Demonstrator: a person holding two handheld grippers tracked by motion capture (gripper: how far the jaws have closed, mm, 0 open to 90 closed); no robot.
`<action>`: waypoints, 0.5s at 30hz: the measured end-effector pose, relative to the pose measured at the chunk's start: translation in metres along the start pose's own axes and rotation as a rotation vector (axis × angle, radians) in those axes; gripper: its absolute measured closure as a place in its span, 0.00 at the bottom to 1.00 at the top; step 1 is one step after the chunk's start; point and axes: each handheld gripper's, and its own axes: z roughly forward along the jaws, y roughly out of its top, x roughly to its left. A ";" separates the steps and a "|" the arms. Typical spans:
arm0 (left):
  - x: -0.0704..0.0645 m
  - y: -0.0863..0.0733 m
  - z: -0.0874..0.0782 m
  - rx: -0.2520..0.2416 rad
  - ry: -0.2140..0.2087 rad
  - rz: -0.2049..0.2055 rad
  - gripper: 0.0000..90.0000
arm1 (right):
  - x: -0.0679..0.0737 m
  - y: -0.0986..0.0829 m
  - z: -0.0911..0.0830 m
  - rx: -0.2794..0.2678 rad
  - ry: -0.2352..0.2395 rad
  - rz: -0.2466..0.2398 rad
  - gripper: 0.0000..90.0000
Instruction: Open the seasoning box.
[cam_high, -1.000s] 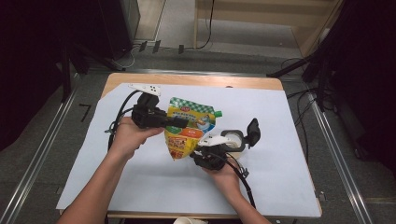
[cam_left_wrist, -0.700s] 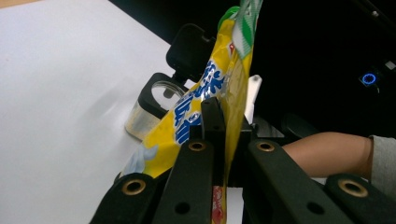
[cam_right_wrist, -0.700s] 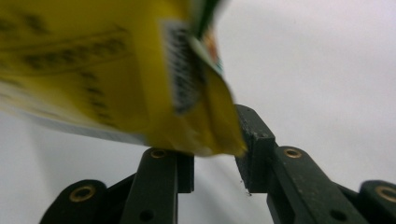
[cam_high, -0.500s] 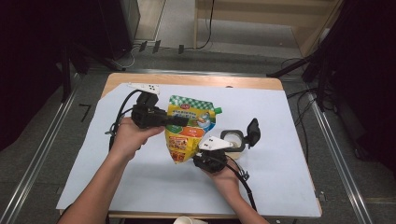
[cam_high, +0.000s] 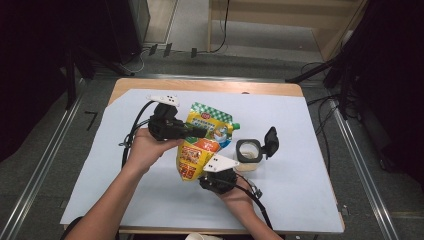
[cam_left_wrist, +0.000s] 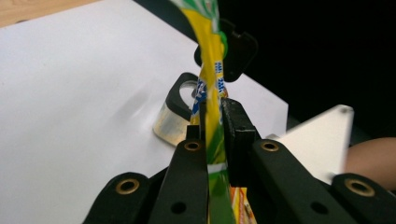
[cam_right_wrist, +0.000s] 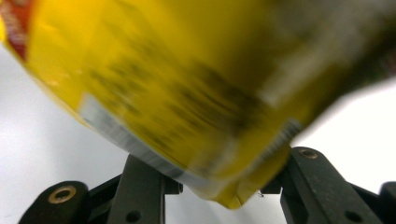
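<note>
Pouch (cam_left_wrist: 211, 88) clamped in left hand-held gripper (cam_left_wrist: 214, 119)

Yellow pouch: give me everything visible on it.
The yellow pouch is a glossy, flexible spouted bag with a green checkered top band, printed pictures and a red-orange lower panel. Its green spout sits at the upper right corner, toward the open container. It is held tilted above the white sheet, not lying flat. The left tool is shut on its upper part, edge-on in the left gripper view. Its bottom seam sits between the right tool's jaws; whether they are closed is unclear.
</note>
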 end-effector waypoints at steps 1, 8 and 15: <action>0.000 0.000 0.002 0.005 0.000 0.003 0.98 | 0.005 0.001 0.000 -0.002 0.011 -0.011 0.70; -0.006 -0.001 0.012 0.031 0.012 0.020 0.97 | 0.015 0.003 0.000 -0.002 0.042 -0.021 0.69; -0.006 0.000 0.016 0.017 0.015 0.026 0.95 | 0.015 0.007 -0.006 -0.012 0.068 0.018 0.68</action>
